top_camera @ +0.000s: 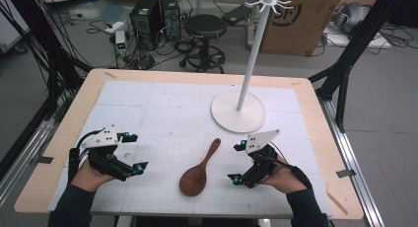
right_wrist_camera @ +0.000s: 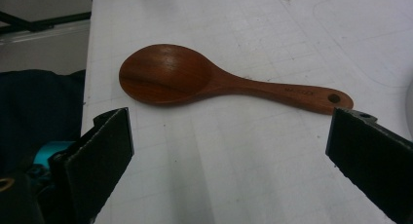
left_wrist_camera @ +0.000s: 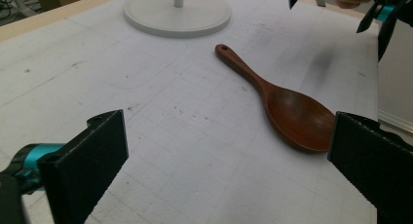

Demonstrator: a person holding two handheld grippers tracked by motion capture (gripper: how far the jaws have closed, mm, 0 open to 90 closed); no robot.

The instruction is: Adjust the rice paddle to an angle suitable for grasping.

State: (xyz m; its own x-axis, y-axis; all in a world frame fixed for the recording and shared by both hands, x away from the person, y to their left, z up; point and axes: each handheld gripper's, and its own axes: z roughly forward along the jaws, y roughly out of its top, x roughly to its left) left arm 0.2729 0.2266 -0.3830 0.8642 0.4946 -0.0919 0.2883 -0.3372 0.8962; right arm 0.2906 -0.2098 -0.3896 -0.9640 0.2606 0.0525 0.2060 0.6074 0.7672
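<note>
Two hand-held grippers wait at the near edge, wooden spoon [top_camera: 198, 170] between them.
Left hand-held gripper [top_camera: 131, 152] and right hand-held gripper [top_camera: 237, 162] both stand with jaws apart, empty. Spoon lies flat on the bench [top_camera: 162, 98], bowl near, handle pointing far-right; the right one is nearer.

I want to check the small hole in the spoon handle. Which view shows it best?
The right gripper view: the wooden spoon lies close and whole, its hole large. The left gripper view shows the hole smaller, farther off. In the high view the spoon is too small to tell.
</note>
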